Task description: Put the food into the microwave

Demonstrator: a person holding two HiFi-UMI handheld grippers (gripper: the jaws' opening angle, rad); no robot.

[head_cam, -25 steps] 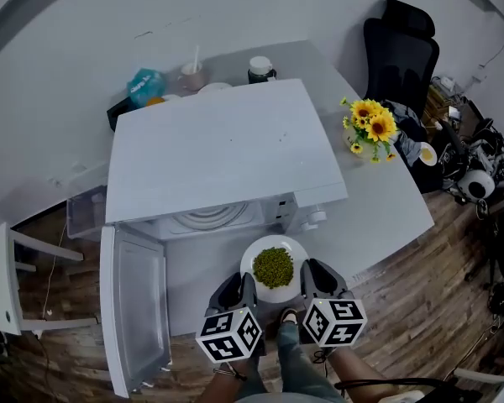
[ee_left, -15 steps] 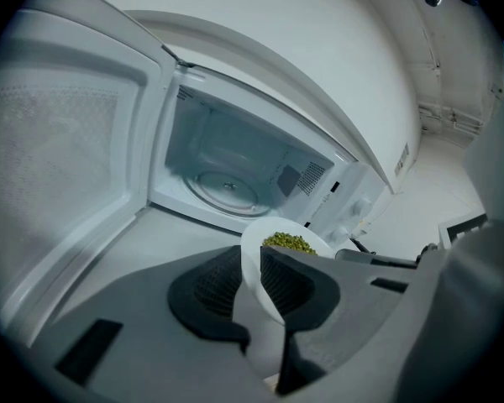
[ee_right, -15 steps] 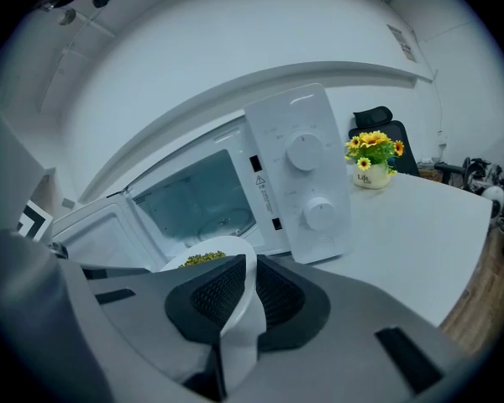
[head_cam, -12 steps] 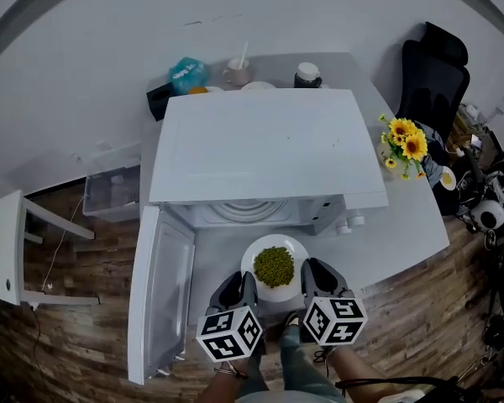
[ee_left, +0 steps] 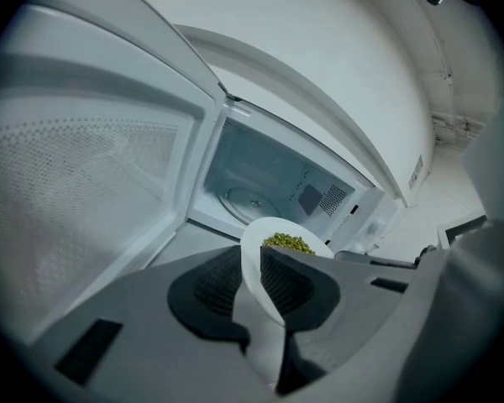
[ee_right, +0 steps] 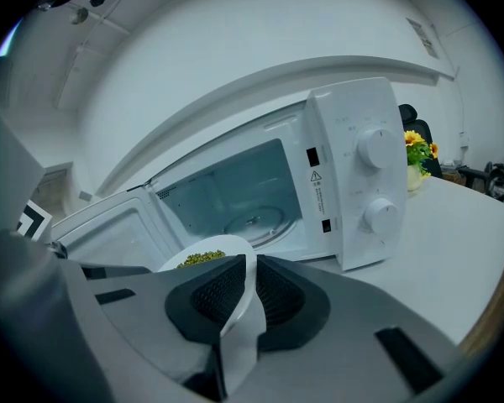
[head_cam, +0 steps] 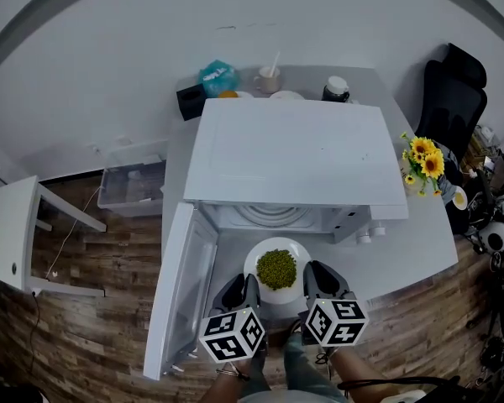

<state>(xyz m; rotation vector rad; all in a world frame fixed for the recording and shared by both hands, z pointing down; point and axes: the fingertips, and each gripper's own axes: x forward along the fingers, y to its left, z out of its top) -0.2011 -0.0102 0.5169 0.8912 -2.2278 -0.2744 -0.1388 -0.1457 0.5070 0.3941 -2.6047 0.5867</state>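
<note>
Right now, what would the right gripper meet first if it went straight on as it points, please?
Shut on the plate, the right gripper points into the open microwave; nothing blocks it before the turntable, though depth is unclear.

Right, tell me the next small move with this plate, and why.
Probably carry the plate straight forward and level, toward the turntable. The left gripper and the right gripper are each shut on its rim, one on either side. The peas sit heaped on it. The microwave door stands wide open, and the plate is just in front of the cavity, not yet inside.
</note>
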